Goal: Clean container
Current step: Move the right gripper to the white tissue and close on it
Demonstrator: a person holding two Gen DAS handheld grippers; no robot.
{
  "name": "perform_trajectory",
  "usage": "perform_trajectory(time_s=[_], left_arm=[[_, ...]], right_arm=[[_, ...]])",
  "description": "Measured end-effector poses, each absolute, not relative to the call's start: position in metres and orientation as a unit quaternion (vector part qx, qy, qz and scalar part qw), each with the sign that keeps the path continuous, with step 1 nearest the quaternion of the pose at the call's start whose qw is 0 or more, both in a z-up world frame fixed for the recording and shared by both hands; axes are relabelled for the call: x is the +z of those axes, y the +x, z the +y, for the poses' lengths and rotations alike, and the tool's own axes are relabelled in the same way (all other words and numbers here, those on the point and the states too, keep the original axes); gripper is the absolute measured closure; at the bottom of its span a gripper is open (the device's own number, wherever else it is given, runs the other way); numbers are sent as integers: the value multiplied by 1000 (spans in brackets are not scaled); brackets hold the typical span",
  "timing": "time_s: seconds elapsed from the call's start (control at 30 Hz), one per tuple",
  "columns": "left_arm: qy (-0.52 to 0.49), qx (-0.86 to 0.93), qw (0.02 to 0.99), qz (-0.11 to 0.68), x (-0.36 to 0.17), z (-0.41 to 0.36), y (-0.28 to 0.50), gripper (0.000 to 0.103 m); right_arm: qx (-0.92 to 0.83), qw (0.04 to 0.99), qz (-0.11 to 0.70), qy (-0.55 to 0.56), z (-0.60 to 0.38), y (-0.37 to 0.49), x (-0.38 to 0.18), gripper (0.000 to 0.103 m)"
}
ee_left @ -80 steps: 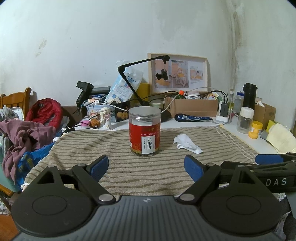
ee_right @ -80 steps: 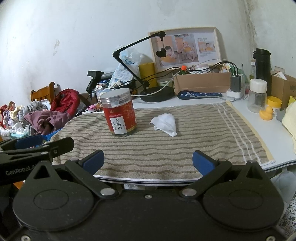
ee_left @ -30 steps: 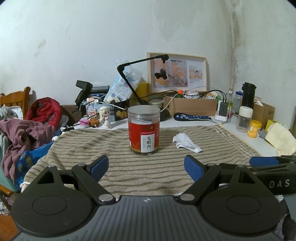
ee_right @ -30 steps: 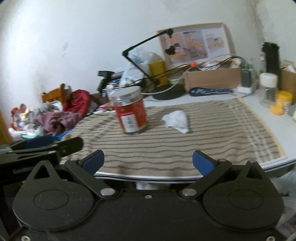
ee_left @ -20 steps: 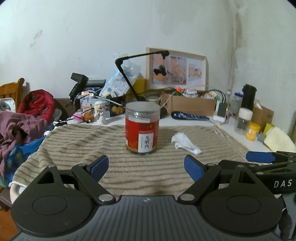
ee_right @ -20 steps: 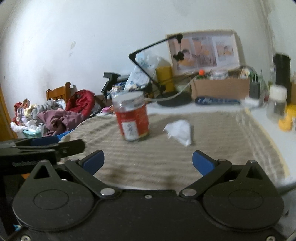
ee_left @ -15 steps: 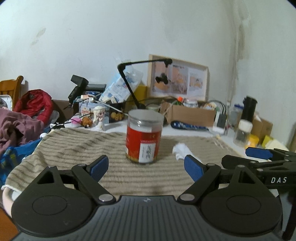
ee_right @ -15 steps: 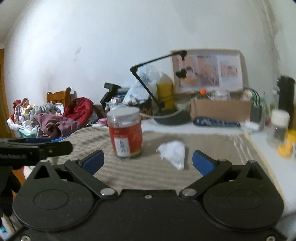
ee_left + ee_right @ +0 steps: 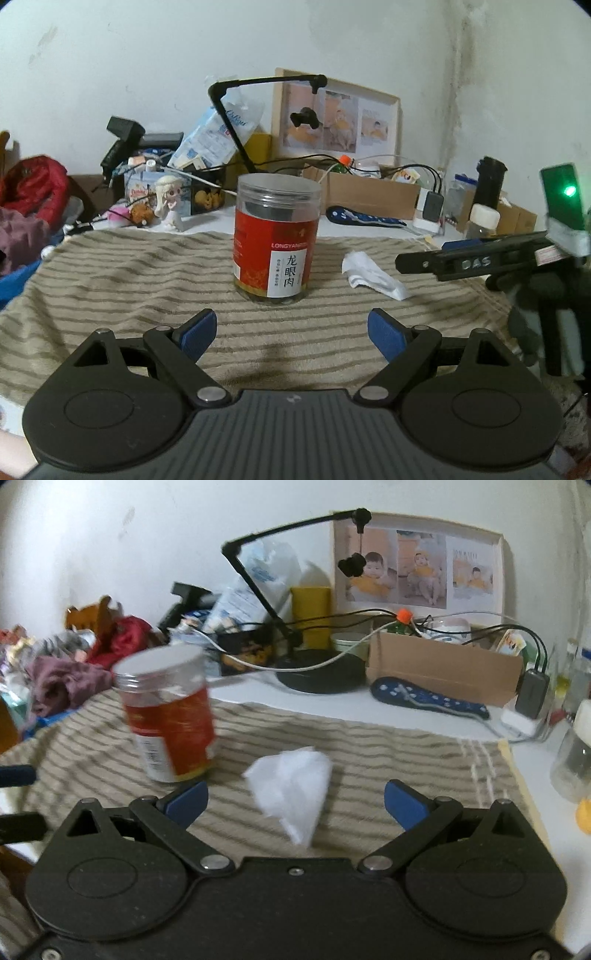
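A clear plastic jar [image 9: 275, 240] with a red label and a lid stands upright on a striped towel [image 9: 129, 280]; the right wrist view shows the same jar [image 9: 168, 712] at the left. A crumpled white tissue [image 9: 371, 275] lies to its right on the towel. My left gripper [image 9: 293, 330] is open, a short way in front of the jar, holding nothing. My right gripper [image 9: 295, 799] is open too, with the tissue [image 9: 293, 786] lying between and just beyond its fingertips. The right gripper's side [image 9: 476, 258] shows at the right of the left wrist view.
Behind the towel the table holds a black lamp arm [image 9: 236, 122], a framed photo sheet [image 9: 336, 116], a cardboard box [image 9: 369, 192], cables, a charger [image 9: 430, 208], bottles [image 9: 482, 221] and a figurine [image 9: 168, 203]. Clothes [image 9: 26, 214] are piled at the left.
Both grippers have moved forward over the towel. The right one has come close to the tissue, and the jar and tissue look larger. Both stay open.
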State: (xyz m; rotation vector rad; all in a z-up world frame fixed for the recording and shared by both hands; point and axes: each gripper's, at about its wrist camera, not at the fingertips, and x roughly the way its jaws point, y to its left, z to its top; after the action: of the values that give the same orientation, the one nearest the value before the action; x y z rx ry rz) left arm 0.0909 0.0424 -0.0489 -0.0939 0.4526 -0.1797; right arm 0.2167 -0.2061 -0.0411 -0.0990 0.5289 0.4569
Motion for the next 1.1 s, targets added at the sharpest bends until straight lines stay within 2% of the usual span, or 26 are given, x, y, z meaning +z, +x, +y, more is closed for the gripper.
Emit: perform_trajectory(time_s=[0.23,0.47,0.6,0.7,0.77,0.93,1.0,1.1], left_arm=[[-67,-90,965,237,-64,50,107,14],[-82,-94,961,248,-76,56,122,14],[-88,-96,959,253,-82,59,128,14],[-96,-96,957,256,-87,62,132,14],[-100,-97,956,257,-89,65,134,14],[-104,-102,956,253,-90,68,135,14],[-104,-103,956,253,-90,69,135,14],[-104,-102,956,254,-89,69,135,14]], right_arm=[[234,937,258,-13,-213,251,-59,1],[251,926,275,-63,-194,264,-65,2],[266,918,281,-89,-182,269,-68,6],[268,913,289,-106,-173,272,-73,21],[272,909,296,-108,-169,275,-76,40],[267,911,295,-112,-168,276,-76,42],[268,909,297,-120,-165,276,-78,51],[268,910,293,-116,-166,277,-78,70]])
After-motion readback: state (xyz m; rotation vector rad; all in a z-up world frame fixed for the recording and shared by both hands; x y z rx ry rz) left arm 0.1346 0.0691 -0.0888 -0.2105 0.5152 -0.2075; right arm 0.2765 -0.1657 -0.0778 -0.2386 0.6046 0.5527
